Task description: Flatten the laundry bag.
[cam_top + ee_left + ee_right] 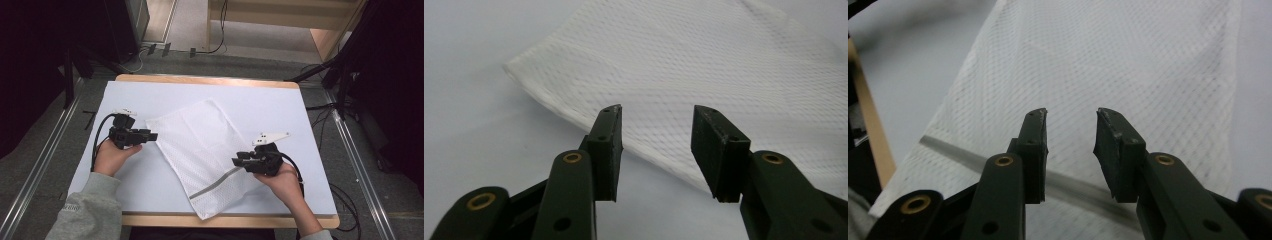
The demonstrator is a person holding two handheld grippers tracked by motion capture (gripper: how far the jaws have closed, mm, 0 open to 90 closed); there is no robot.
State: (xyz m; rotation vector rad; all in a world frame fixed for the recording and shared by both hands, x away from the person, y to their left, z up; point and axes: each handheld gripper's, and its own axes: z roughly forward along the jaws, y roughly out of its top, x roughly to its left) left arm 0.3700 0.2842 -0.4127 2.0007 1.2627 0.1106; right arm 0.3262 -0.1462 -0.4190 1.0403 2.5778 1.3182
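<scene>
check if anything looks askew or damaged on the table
The white mesh laundry bag lies flat but skewed diagonally on the table, its near corner reaching the front edge. No tears or spills show.

A white-topped table (280, 107) with wooden edging is set on grey carpet (45, 150); black cables (220, 30) are routed behind, flanked by dark equipment.

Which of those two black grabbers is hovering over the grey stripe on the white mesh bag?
The right gripper, at the bag's near end: the grey stripe runs beneath its open jaws. The left gripper sits at the mesh bag's far plain edge.
</scene>
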